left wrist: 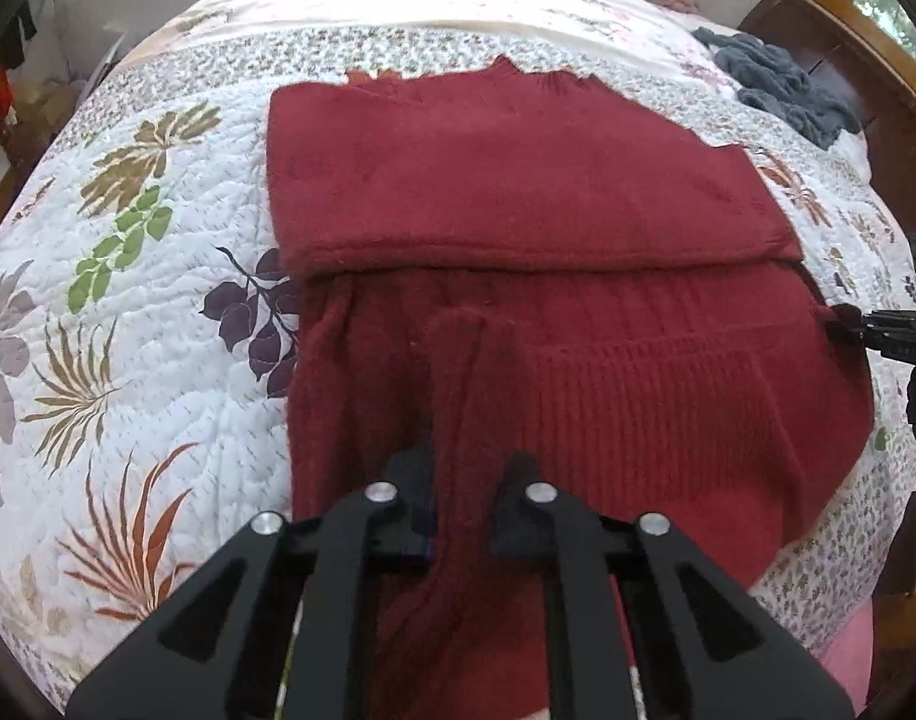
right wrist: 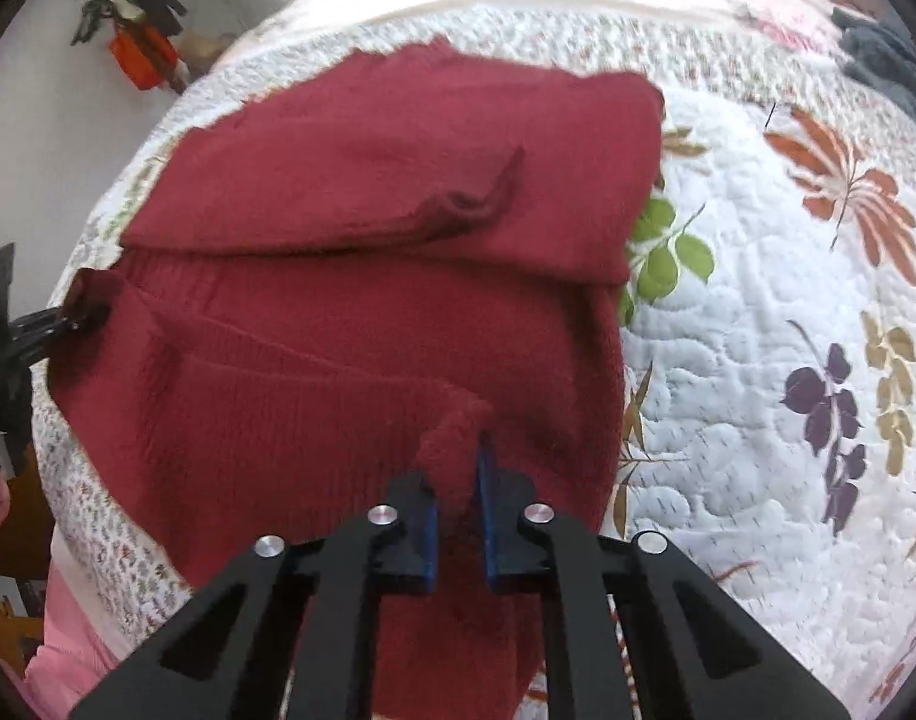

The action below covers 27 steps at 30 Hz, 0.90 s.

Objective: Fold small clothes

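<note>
A dark red knit sweater point(left wrist: 518, 180) lies on a floral quilt point(left wrist: 128, 330), with an upper layer folded flat across it and the ribbed hem point(left wrist: 668, 396) raised toward me. My left gripper point(left wrist: 467, 474) is shut on a bunched fold of the near edge. In the right wrist view, my right gripper point(right wrist: 458, 474) is shut on another pinch of the sweater point(right wrist: 368, 192) between its blue pads. Each gripper also shows from the side in the other view: the right gripper point(left wrist: 848, 324) and the left gripper point(right wrist: 68, 315) each pinch a lower corner.
A grey-blue knit garment point(left wrist: 776, 84) lies crumpled at the far right of the bed by the dark wooden headboard point(left wrist: 848, 54). An orange-red object point(right wrist: 140, 54) with a plant stands off the bed's left side. A pink sleeve point(right wrist: 68, 630) shows at the near edge.
</note>
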Each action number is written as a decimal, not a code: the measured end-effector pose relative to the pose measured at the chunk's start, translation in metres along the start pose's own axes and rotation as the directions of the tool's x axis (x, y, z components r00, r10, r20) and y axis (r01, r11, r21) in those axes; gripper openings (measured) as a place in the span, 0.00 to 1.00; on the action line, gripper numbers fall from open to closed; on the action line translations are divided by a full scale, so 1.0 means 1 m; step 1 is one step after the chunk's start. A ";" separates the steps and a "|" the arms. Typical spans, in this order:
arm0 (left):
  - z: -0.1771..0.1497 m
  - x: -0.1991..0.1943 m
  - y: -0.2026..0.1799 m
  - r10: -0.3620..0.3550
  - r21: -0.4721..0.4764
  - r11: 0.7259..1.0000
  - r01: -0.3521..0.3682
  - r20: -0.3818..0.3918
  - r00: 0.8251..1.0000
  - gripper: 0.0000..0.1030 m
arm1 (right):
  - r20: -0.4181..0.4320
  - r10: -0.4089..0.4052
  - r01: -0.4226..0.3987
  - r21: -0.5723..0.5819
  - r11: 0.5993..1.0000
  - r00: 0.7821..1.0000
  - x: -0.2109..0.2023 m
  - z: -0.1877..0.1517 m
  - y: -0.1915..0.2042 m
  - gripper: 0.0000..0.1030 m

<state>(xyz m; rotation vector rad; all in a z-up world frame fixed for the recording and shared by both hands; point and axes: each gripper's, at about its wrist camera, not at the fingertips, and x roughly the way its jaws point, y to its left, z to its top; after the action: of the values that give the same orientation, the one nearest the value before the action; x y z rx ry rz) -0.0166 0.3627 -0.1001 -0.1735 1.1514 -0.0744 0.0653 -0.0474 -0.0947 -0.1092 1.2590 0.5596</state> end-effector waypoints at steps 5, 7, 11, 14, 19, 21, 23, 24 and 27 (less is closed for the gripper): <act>-0.009 -0.024 -0.007 0.007 0.018 1.000 -0.008 0.049 0.999 0.06 | 0.054 0.041 -0.040 -0.015 0.999 0.998 -0.032 -0.011 0.008 0.07; -0.009 -0.037 -0.006 -0.008 -0.003 1.000 0.008 0.077 0.997 0.06 | 0.082 0.056 -0.056 -0.011 0.998 0.995 -0.047 -0.014 0.010 0.07; -0.004 -0.065 -0.006 -0.013 -0.015 1.000 0.016 0.143 0.990 0.05 | 0.155 0.086 -0.086 -0.005 0.996 0.984 -0.081 -0.007 0.016 0.07; 0.010 -0.084 -0.007 -0.010 -0.011 1.000 0.012 0.201 0.980 0.05 | 0.215 0.097 -0.103 0.017 0.995 0.972 -0.104 0.010 0.016 0.07; 0.059 -0.098 -0.002 -0.010 -0.034 0.999 0.020 0.275 0.961 0.05 | 0.272 0.081 -0.102 0.062 0.993 0.959 -0.122 0.051 0.003 0.07; 0.079 -0.098 0.000 -0.006 -0.043 0.999 0.020 0.298 0.955 0.05 | 0.281 0.064 -0.089 0.076 0.993 0.957 -0.124 0.073 -0.001 0.07; 0.100 -0.095 0.002 -0.002 -0.047 0.999 0.017 0.316 0.949 0.05 | 0.286 0.028 -0.057 0.091 0.994 0.958 -0.121 0.101 -0.006 0.07; 0.114 -0.092 0.002 0.006 -0.047 0.999 0.010 0.329 0.944 0.05 | 0.287 0.016 -0.047 0.102 0.994 0.958 -0.119 0.111 -0.009 0.07; 0.152 -0.080 0.002 0.037 -0.043 0.999 -0.023 0.353 0.935 0.05 | 0.287 -0.027 -0.011 0.128 0.992 0.958 -0.110 0.147 -0.019 0.07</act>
<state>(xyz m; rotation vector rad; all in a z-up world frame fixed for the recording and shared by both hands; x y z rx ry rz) 0.0898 0.3914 0.0315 -0.1943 0.7943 0.0066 0.1803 -0.0454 0.0498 0.0741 1.0056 0.4667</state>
